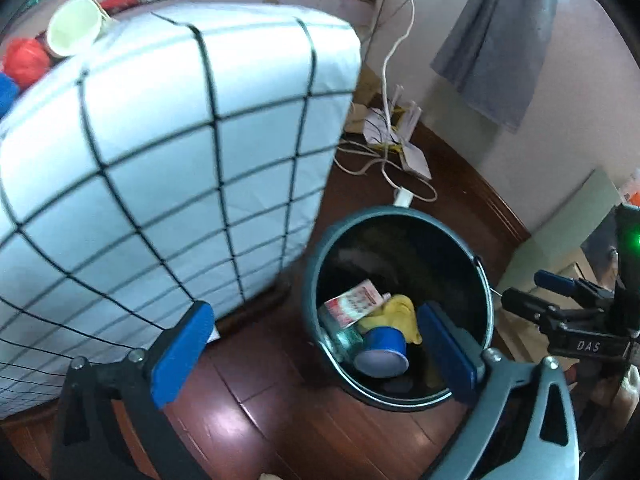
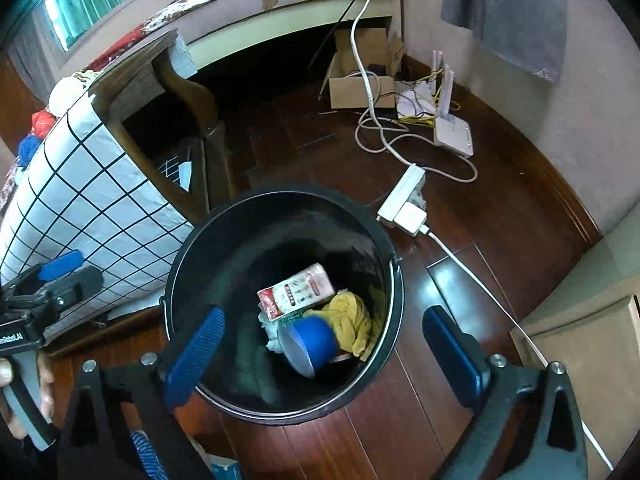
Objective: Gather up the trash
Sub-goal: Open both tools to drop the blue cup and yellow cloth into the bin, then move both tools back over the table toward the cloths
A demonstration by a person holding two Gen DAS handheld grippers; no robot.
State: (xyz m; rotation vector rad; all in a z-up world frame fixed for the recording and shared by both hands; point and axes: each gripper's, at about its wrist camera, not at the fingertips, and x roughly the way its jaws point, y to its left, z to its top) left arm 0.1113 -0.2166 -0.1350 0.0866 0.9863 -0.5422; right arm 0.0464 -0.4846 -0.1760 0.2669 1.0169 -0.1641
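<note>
A dark round trash bin (image 1: pixel 316 280) (image 2: pixel 180 264) stands on the wooden floor. Inside it lie a blue cup (image 1: pixel 384 350) (image 2: pixel 314 342) on its side, a red-and-white carton (image 1: pixel 354 302) (image 2: pixel 298 290), a yellow crumpled cloth (image 1: pixel 402 314) (image 2: pixel 352 318) and a clear plastic piece (image 1: pixel 342 334). My left gripper (image 1: pixel 316 354) hangs above the bin's near rim, open, nothing between its blue pads. My right gripper (image 2: pixel 324 354) is over the bin mouth, open and empty too. The right gripper (image 1: pixel 560 300) shows at the right edge of the left wrist view; the left gripper (image 2: pixel 60 268) shows at the left of the right wrist view.
A table draped in a white checked cloth (image 1: pixel 160 160) (image 2: pixel 92 208) stands left of the bin, with a pale cup (image 1: pixel 74 26) and red and blue items on top. White cables, a power strip (image 2: pixel 404 200), a router (image 2: pixel 454 136) and a cardboard box (image 2: pixel 360 80) lie behind. A hand (image 2: pixel 24 392) grips the left tool.
</note>
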